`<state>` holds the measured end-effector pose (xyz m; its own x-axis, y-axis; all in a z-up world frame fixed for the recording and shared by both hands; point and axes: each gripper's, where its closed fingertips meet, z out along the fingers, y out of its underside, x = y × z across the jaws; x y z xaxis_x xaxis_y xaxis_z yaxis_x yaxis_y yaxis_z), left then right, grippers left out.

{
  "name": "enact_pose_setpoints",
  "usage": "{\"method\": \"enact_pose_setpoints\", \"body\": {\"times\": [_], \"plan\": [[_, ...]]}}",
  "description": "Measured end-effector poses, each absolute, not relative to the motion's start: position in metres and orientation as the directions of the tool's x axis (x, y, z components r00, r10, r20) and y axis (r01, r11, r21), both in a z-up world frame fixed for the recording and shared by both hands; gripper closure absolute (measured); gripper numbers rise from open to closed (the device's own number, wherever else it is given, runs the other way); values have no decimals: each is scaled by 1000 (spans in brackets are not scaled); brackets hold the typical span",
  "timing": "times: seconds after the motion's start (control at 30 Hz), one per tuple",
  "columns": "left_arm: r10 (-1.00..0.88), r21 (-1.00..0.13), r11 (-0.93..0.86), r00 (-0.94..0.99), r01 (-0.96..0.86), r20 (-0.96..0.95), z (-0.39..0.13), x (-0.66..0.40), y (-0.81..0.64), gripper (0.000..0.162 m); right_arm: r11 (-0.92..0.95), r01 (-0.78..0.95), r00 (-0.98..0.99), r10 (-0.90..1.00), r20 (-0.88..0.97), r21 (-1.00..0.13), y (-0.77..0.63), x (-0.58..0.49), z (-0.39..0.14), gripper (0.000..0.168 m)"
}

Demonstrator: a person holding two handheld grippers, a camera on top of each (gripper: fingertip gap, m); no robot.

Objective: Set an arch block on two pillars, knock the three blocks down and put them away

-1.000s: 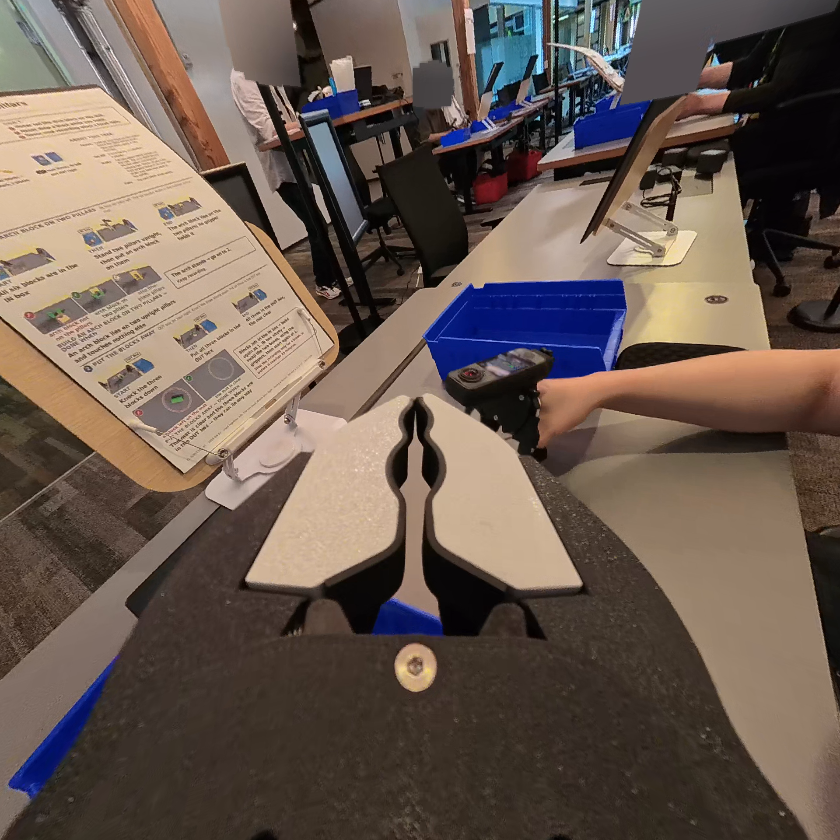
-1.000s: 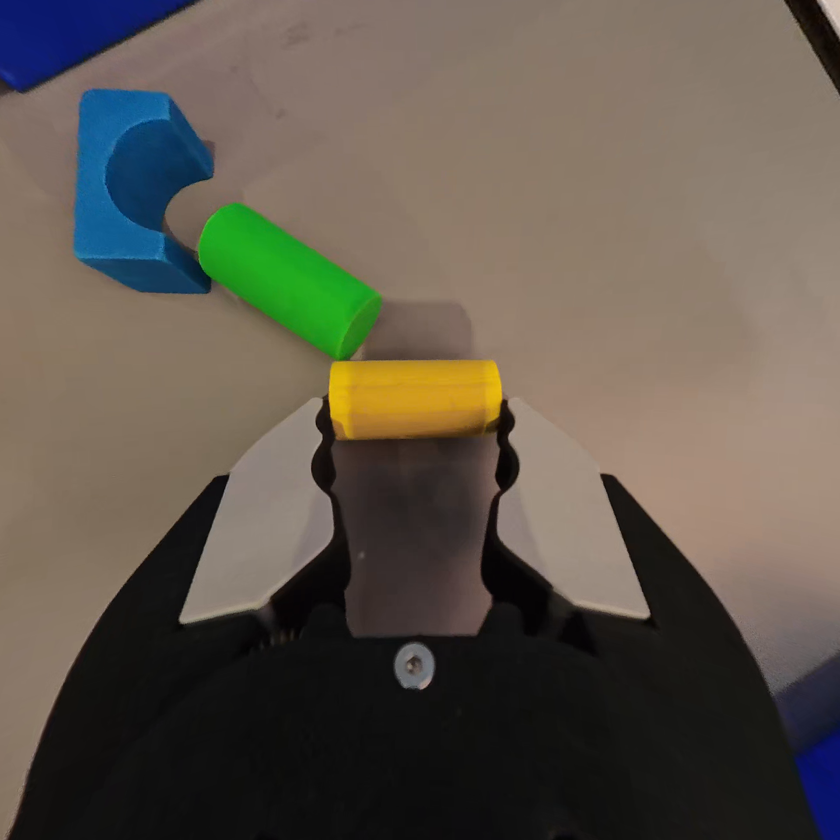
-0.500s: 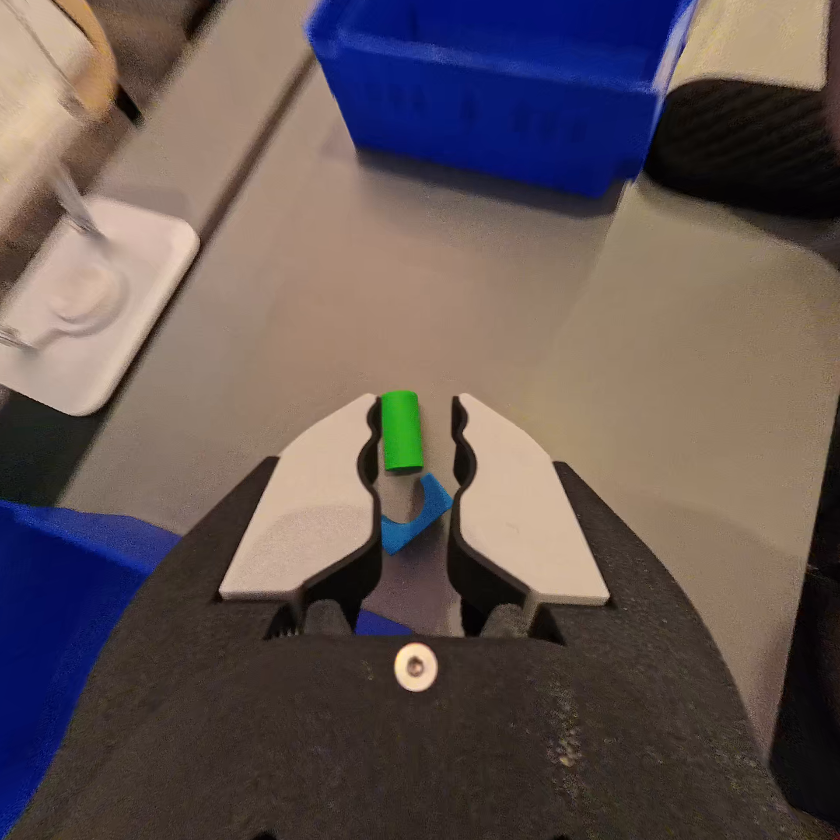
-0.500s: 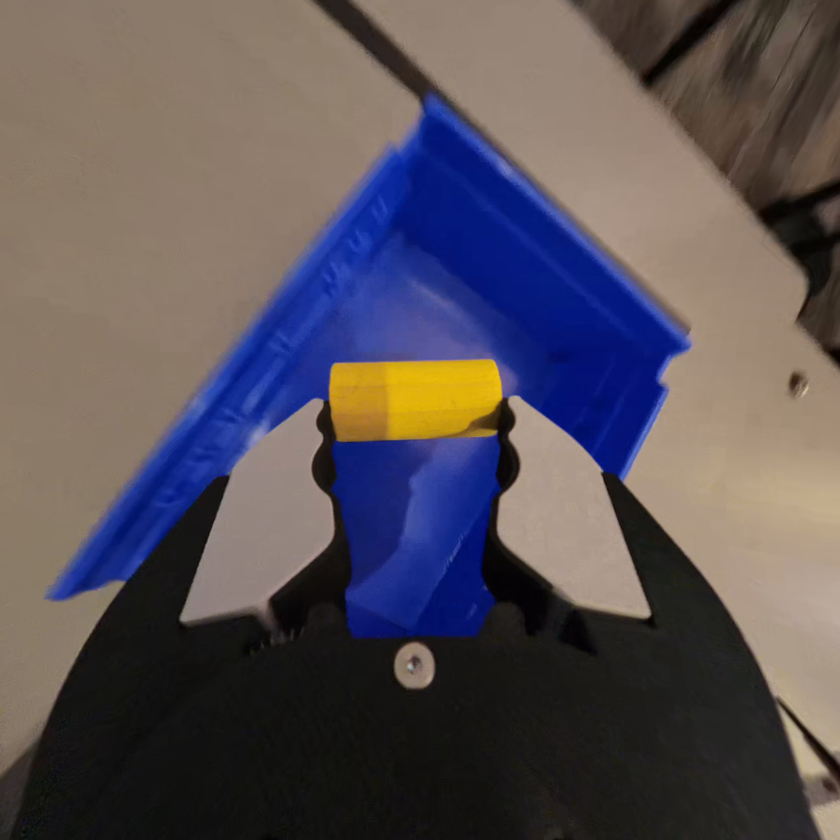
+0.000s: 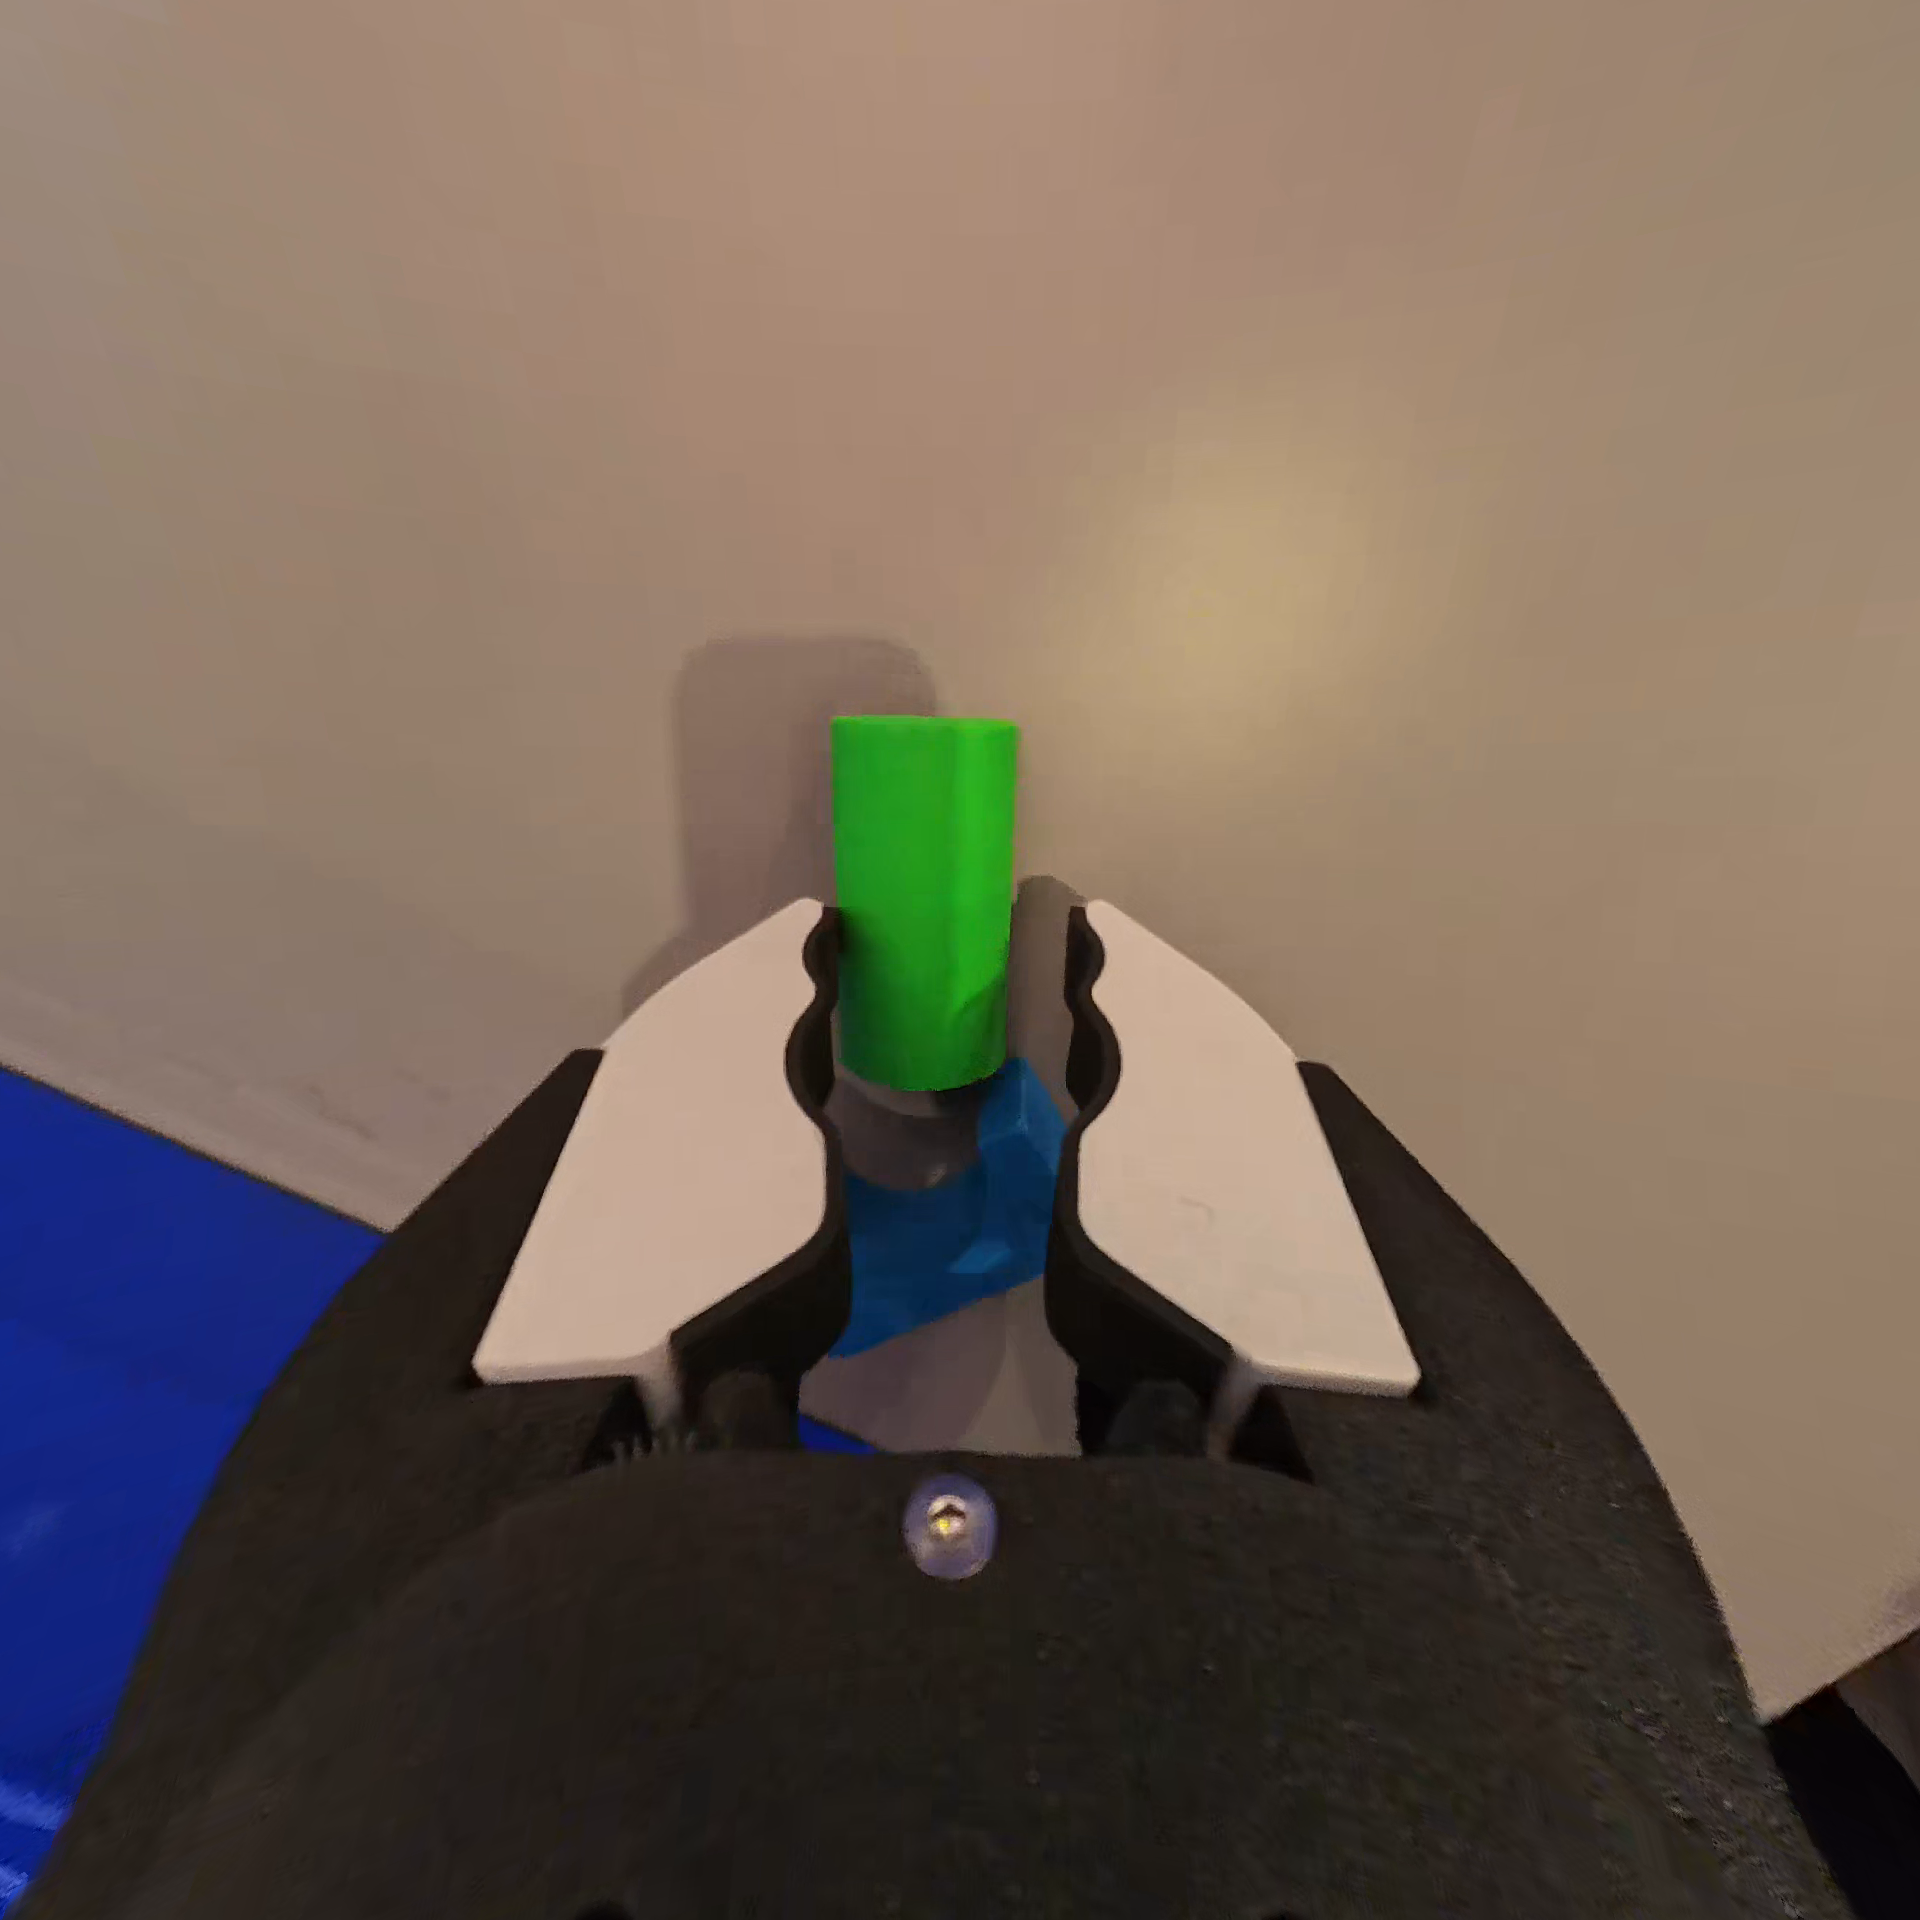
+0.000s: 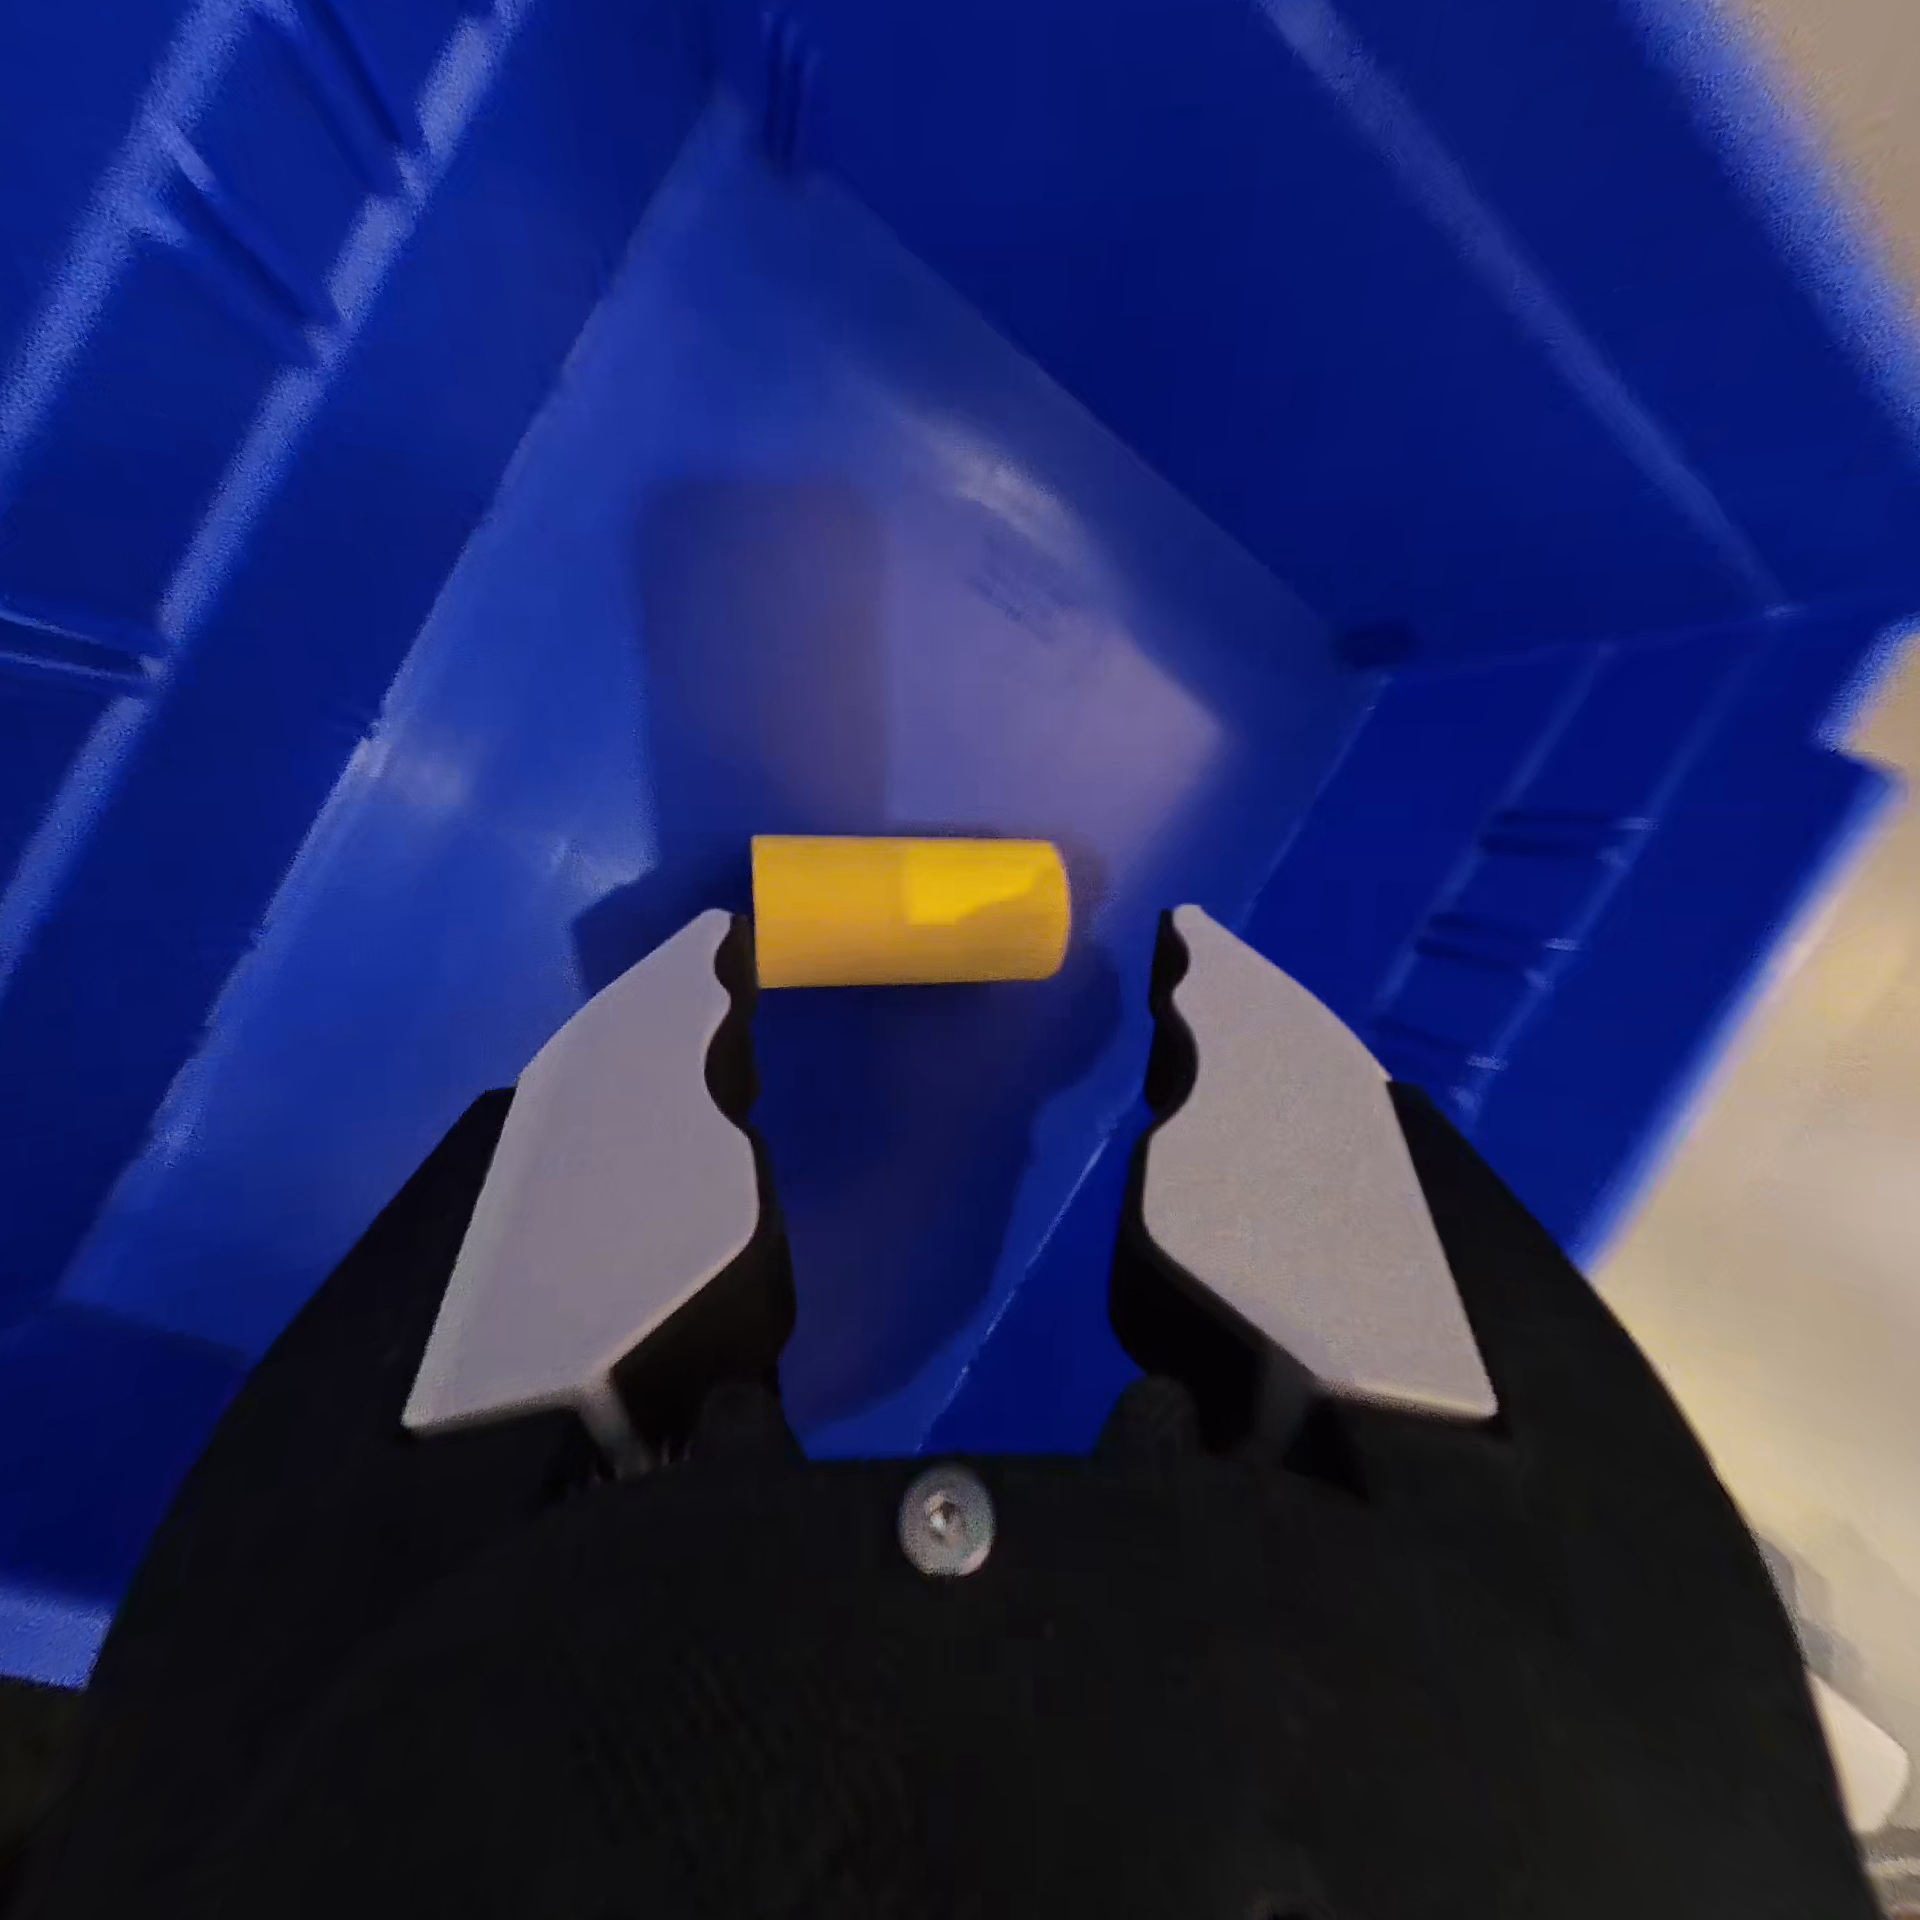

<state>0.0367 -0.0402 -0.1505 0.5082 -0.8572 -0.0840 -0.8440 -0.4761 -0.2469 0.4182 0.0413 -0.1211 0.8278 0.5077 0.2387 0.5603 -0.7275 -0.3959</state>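
Observation:
In the left wrist view a green cylinder (image 5: 923, 904) lies on the grey table with its near end between my fingers. My left gripper (image 5: 948, 920) is open around it, with a gap on the right side. The blue arch block (image 5: 961, 1236) lies just behind the cylinder, deeper between the fingers. In the right wrist view my right gripper (image 6: 945, 920) is open above the inside of a blue bin (image 6: 364, 935). The yellow cylinder (image 6: 909, 912) lies crosswise just past the fingertips, free of the right finger and over the bin floor.
A blue bin's corner (image 5: 125, 1351) shows at the lower left of the left wrist view, close to the gripper. Bare grey table (image 5: 1039, 364) stretches ahead of the green cylinder. The table edge (image 5: 1829, 1704) is at the lower right. Spacing between my two grippers at the tips: around 40 cm.
My right gripper carried the yellow cylinder from the table over the blue bin and opened, letting it go. My left gripper tilted down, opened and came in around the green cylinder.

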Motion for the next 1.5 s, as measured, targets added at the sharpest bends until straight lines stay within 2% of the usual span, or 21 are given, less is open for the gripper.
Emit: {"method": "enact_pose_setpoints", "body": {"times": [0.1,0.2,0.27,0.33,0.4,0.47,0.57,0.7,0.87,0.93,0.97,1.0,1.1,1.23,1.3,1.4,1.5], "plan": [[-860,-194,-472,497,-860,-114,-161,32,-38,126,-612,536,838,465,284,-582,52,415,-76,94],[-862,-204,-476,500,-856,-85,-160,35,-38,127,-373,538,810,475,342,-756,54,390,-22,94],[-856,-269,-485,514,-832,-49,-151,42,-35,127,-183,519,775,514,369,-835,47,360,12,94],[-844,-410,-496,536,-765,22,-126,54,-30,127,9,490,719,561,410,-872,34,323,41,94],[-847,-557,-493,516,-668,131,-90,66,-32,127,176,461,609,650,455,-870,12,276,57,95],[-876,-670,-469,398,-575,272,-52,82,-52,127,296,473,477,706,524,-830,-11,232,59,95],[-890,-688,-453,242,-567,387,-24,88,-88,127,486,528,256,691,676,-696,-46,171,49,104],[-904,-670,-420,217,-612,368,-22,85,-102,127,627,546,-11,669,743,-556,-92,111,22,111],[-914,-650,-362,118,-668,388,-25,85,-122,127,690,623,-154,571,807,-369,-101,85,-11,114],[-909,-630,-340,72,-698,410,-30,84,-132,126,700,638,-190,548,815,-322,-101,83,-19,131],[-909,-618,-338,76,-710,410,-32,82,-132,123,696,639,-197,561,804,-329,-103,83,-22,131],[-909,-605,-344,92,-718,407,-33,80,-130,111,679,649,-199,587,785,-343,-102,85,-24,131],[-942,-578,-307,155,-756,298,-38,61,-118,110,609,710,-167,634,755,-354,-88,108,-21,131],[-961,-409,-236,273,-882,-33,-63,18,-89,120,434,772,33,703,710,-465,-48,170,2,131],[-939,-296,-310,340,-903,-54,-80,7,-87,129,355,738,179,717,673,-574,-29,209,18,131],[-943,-185,-306,324,-934,-75,-103,1,-86,123,220,610,411,734,541,-761,-2,274,32,132],[-952,-69,-247,255,-967,-167,-121,-8,-78,116,49,490,627,674,391,-870,26,345,26,132]]}}
